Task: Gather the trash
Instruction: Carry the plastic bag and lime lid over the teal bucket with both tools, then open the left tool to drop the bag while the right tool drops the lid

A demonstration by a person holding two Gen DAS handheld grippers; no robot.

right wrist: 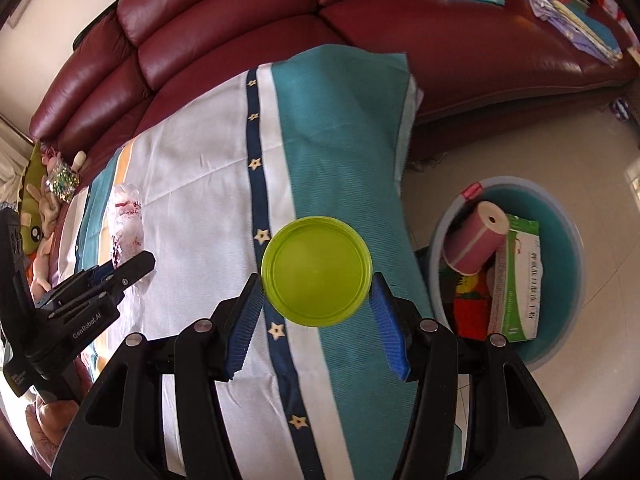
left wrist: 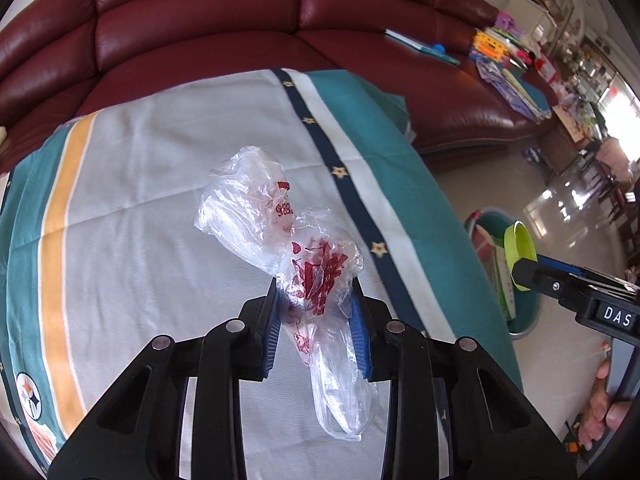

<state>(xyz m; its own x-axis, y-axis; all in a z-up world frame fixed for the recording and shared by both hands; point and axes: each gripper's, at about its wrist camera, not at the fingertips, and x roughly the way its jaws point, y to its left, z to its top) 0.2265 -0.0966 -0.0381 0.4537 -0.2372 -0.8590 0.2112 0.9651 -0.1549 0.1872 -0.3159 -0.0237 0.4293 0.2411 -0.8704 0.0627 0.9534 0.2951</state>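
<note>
Left wrist: jaws around plastic bag (left wrist: 308, 276)

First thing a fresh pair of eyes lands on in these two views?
The lime-green lid, clamped between the right gripper pads above the striped cloth. Next, the crumpled clear plastic bag with red print, pinched in the left gripper. Then the blue basin on the floor right of the table, already holding a pink roll and a green-and-white box.

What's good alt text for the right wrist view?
The right gripper clamps a round lime-green plastic lid above a striped teal-and-white cloth. A blue plastic basin on the floor at right holds a pink paper roll and a green-and-white box; the left gripper grips a crumpled clear plastic bag.
</note>
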